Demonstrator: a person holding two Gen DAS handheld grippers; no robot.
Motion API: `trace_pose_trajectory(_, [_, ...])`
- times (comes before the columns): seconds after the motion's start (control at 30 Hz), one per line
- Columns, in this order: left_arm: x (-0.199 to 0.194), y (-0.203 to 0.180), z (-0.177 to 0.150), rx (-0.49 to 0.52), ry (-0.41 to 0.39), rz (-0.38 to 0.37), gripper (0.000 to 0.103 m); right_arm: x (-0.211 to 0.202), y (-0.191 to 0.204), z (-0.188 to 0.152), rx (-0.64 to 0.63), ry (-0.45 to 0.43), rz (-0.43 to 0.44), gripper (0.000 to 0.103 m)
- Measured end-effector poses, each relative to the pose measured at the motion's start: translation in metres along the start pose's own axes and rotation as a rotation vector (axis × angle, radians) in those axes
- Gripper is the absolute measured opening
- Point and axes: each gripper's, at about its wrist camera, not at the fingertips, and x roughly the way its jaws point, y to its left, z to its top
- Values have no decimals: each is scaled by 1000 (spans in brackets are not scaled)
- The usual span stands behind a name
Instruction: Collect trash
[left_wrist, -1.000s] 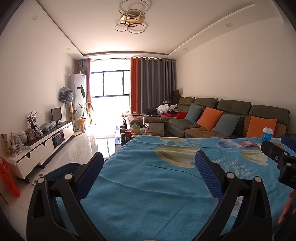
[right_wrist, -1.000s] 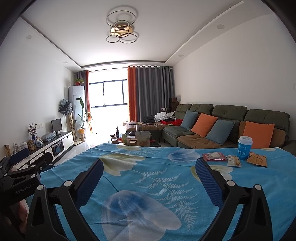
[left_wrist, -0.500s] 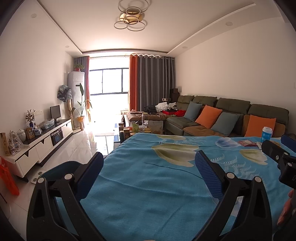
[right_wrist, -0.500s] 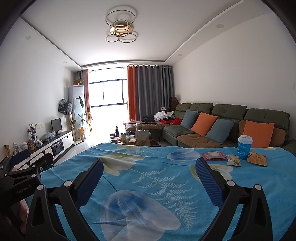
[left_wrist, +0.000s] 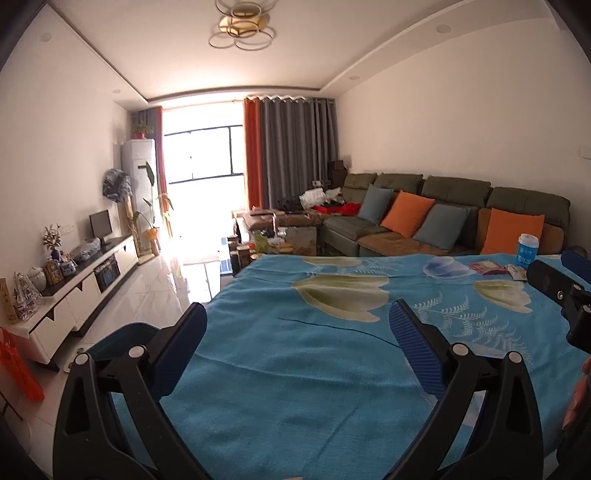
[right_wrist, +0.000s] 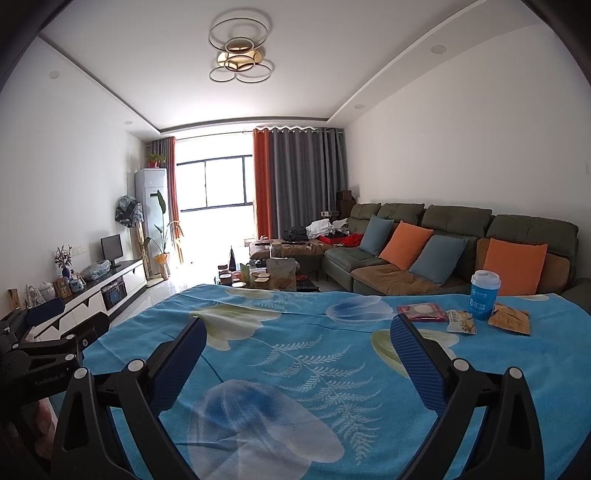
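On the far right of a table under a blue flowered cloth (right_wrist: 295, 354) stands a blue paper cup with a white lid (right_wrist: 484, 294). Beside it lie a red wrapper (right_wrist: 422, 312), a small pale snack packet (right_wrist: 461, 322) and an orange-brown packet (right_wrist: 509, 318). The same cup (left_wrist: 527, 250) and red wrapper (left_wrist: 487, 267) show at the right edge of the left wrist view. My right gripper (right_wrist: 295, 354) hovers open over the cloth, well short of the trash. My left gripper (left_wrist: 295, 339) is open too, over the table's left part, holding nothing.
A dark blue bin rim (left_wrist: 122, 334) shows low beside the table's left edge, behind the left finger. An orange bag (left_wrist: 18, 365) hangs at far left. Beyond the table stand a cluttered coffee table (right_wrist: 273, 277), a green sofa with cushions (right_wrist: 443, 251) and a white TV cabinet (left_wrist: 74, 291).
The left wrist view has tilted down slightly and the scene has brightened. The right gripper has hardly moved. Both stay open.
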Motion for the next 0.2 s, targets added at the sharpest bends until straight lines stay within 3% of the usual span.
trace_pose_trajectory(0.1, [29,5,6,1,133,-63,97,8,-19,2,10,68,-18,96])
trace_pose_trajectory(0.2, [70,15,10,-7,274,-61,97,23,-44,3,16,175,-55,96])
